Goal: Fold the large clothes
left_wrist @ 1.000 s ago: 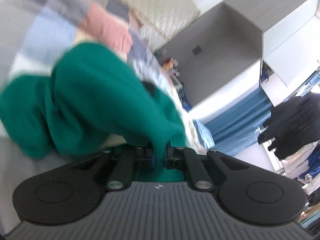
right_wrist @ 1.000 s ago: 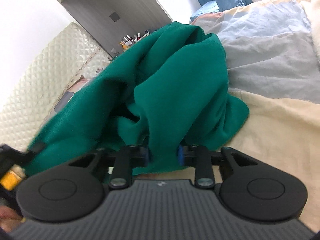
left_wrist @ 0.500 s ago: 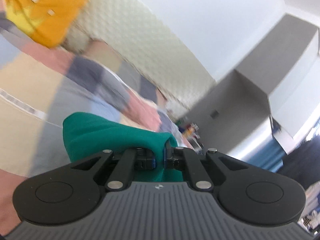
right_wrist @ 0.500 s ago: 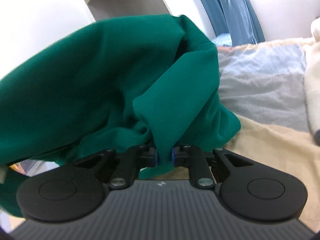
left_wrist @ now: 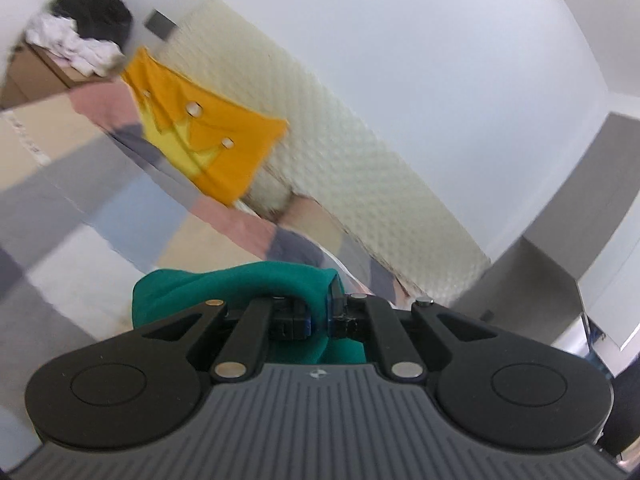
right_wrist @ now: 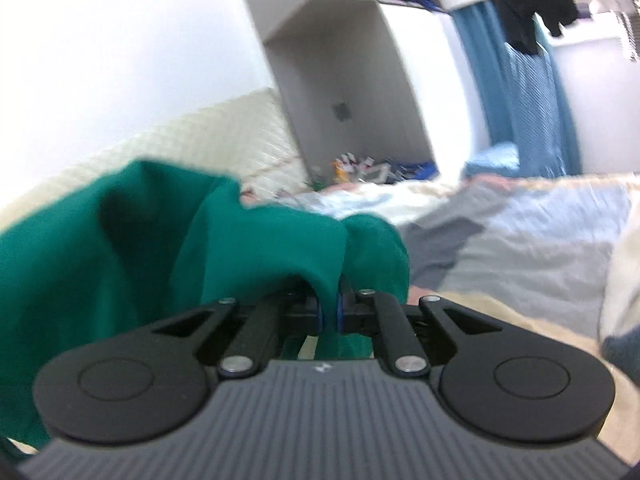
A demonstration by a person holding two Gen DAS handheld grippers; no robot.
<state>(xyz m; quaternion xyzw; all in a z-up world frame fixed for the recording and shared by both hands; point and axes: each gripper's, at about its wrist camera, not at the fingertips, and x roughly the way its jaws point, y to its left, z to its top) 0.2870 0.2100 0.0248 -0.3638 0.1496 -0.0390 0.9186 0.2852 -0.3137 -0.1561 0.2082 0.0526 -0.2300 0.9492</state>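
Green garment point(right_wrist: 120, 248) bunched above the patchwork bedspread point(right_wrist: 540, 232), pinched at two points: left gripper point(left_wrist: 319, 316) clenched on one fold, right gripper point(right_wrist: 329, 314), jaws just closing, clamped on another. Orange cloth point(left_wrist: 216, 136) lies far up the bedspread.

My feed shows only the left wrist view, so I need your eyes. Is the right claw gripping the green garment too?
Observer: Yes, the right claw is shut on a fold of the green garment.
Operator: Where is the rest of the cloth?
Observer: It bunches to the left of that claw, above the patchwork bedspread.
Operator: Anything beyond the bed there?
Observer: A blue curtain with dark clothes hanging in front.
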